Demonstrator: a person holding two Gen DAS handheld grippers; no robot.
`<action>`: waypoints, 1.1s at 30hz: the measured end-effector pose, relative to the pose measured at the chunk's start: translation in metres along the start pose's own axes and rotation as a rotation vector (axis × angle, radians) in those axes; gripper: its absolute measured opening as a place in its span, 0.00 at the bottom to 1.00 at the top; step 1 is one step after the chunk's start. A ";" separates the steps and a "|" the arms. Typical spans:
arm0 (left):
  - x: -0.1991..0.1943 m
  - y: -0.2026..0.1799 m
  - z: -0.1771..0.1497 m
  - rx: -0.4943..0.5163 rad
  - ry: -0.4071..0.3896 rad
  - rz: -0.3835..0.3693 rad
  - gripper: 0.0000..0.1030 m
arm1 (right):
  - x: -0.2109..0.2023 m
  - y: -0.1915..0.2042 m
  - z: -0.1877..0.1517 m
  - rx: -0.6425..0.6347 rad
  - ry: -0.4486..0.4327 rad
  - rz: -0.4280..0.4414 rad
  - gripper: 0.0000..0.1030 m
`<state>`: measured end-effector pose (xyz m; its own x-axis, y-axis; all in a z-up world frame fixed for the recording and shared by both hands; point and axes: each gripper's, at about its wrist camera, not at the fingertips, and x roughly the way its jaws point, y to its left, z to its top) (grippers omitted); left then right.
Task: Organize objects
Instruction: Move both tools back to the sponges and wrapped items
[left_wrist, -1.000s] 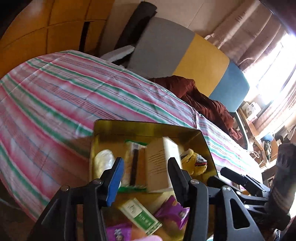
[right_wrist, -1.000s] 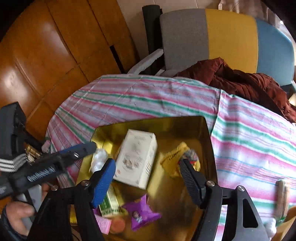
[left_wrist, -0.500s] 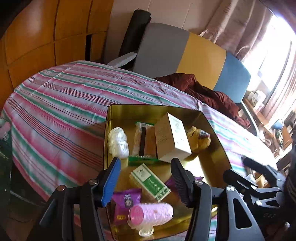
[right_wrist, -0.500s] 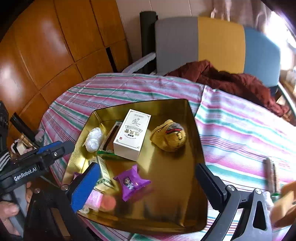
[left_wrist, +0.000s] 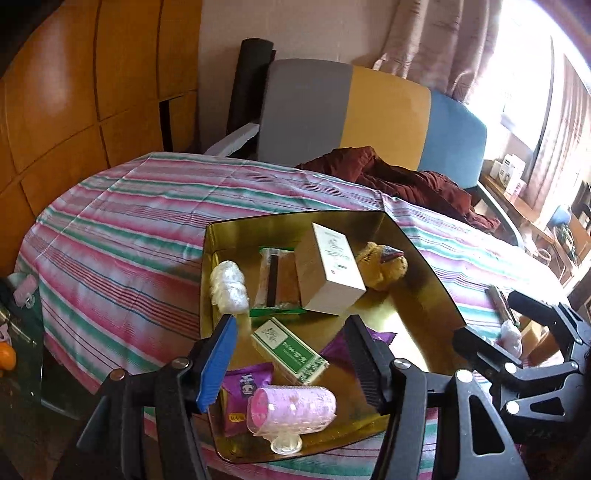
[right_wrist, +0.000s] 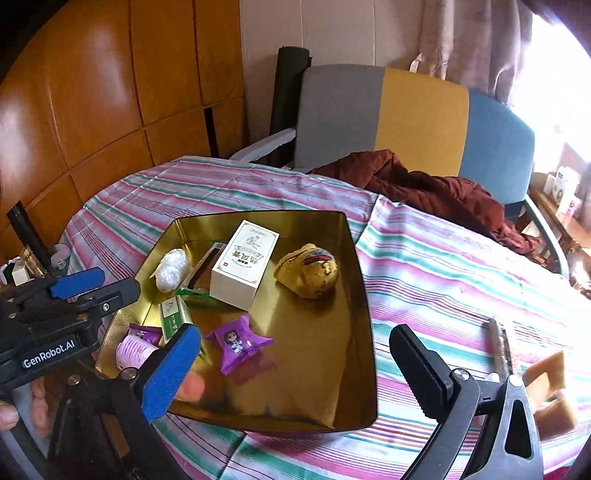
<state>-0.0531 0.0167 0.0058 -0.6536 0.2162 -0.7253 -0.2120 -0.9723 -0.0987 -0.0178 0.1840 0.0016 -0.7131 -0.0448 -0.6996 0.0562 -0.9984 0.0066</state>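
Gold metal, the tray sits on a striped cloth over a round table, and the goods lie inside it. A white box rests near the middle, leaning on a green-edged packet. A yellow plush lies just beside the box on its right, and a white wad sits against the left wall. Nearer the front are a green carton, two purple sachets and a pink roller on its side at the front rim. The left gripper hangs over the tray's near end; its jaws have just been opening and stand apart with nothing pressed between them. The right gripper hangs over the tray's front right part, jaws spread wide and empty. On the cloth to the right of the tray lie a slim metal stick and tan blocks. A dark red garment is heaped at the far edge before a grey, yellow and blue chair. Wood panels line the wall on the left.
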 end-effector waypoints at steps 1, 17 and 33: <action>0.000 -0.002 0.000 0.006 -0.001 -0.002 0.59 | -0.001 -0.001 0.000 0.000 -0.003 -0.004 1.00; 0.007 -0.029 -0.013 0.077 0.036 -0.027 0.60 | 0.000 -0.024 -0.010 0.028 0.009 -0.067 1.00; 0.017 -0.044 -0.020 0.109 0.073 -0.045 0.64 | 0.007 -0.053 -0.023 0.072 0.028 -0.085 1.00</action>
<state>-0.0405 0.0615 -0.0154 -0.5876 0.2488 -0.7700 -0.3206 -0.9453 -0.0607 -0.0092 0.2378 -0.0199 -0.6936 0.0397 -0.7193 -0.0542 -0.9985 -0.0028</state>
